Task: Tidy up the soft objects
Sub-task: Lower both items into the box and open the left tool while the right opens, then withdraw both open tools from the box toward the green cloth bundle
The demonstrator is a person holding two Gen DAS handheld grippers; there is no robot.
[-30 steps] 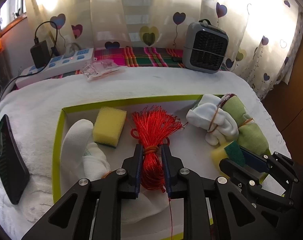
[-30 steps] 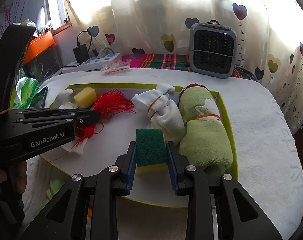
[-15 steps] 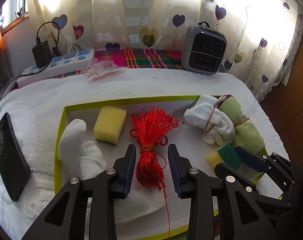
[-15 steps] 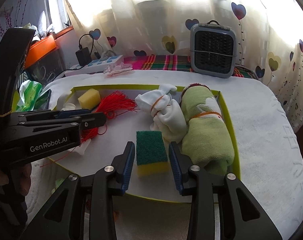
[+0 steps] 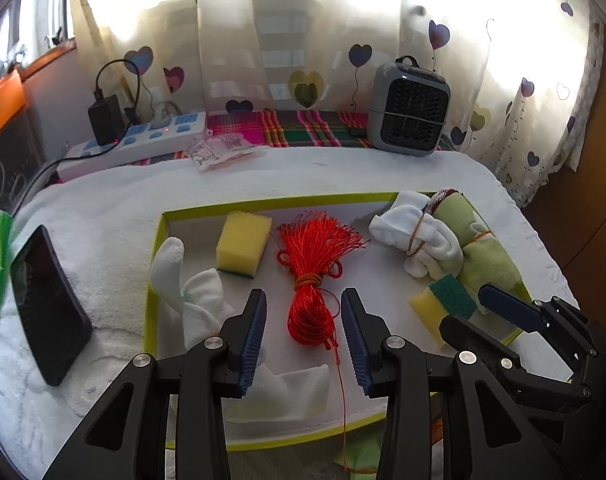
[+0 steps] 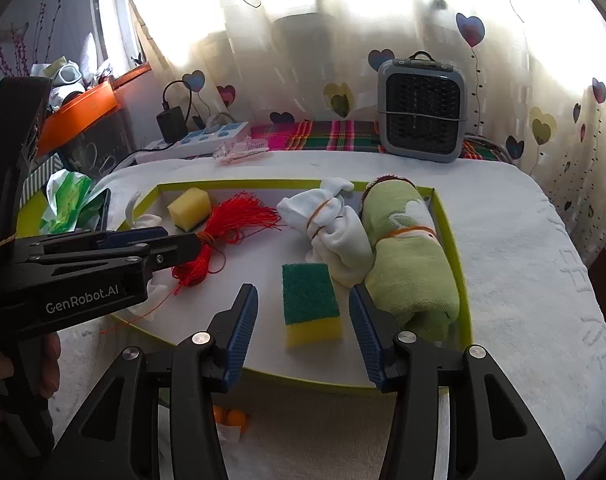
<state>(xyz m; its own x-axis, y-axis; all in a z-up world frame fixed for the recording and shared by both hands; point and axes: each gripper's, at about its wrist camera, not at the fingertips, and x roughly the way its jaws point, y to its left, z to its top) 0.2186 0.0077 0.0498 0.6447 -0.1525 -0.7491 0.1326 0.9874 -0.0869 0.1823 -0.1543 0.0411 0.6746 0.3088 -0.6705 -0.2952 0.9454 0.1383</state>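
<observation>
A white tray with a lime rim point(image 5: 263, 202) point(image 6: 461, 272) lies on a white towel. In it, from left to right: white socks point(image 5: 199, 292), a yellow sponge point(image 5: 243, 242) point(image 6: 189, 208), a red cord bundle point(image 5: 313, 268) point(image 6: 227, 224), a banded white cloth point(image 5: 417, 236) point(image 6: 335, 232), a green-topped sponge point(image 6: 311, 304) point(image 5: 443, 304) and a rolled green towel point(image 6: 411, 264) point(image 5: 483, 256). My left gripper point(image 5: 303, 316) has its jaws opening, and the cord lies loose between them. My right gripper point(image 6: 303, 312) has its jaws opening too, either side of the green-topped sponge and clear of it.
A black phone point(image 5: 47, 304) lies on the towel left of the tray. A grey fan heater point(image 6: 421, 118), a power strip point(image 5: 143, 144) and a plaid cloth point(image 5: 295, 128) line the back by the heart-print curtain. A green plastic bag point(image 6: 67, 196) sits at the left.
Both grippers have let go: the left jaws spread off the red cord, the right jaws off the green-topped sponge. The left gripper has drawn back a little.
</observation>
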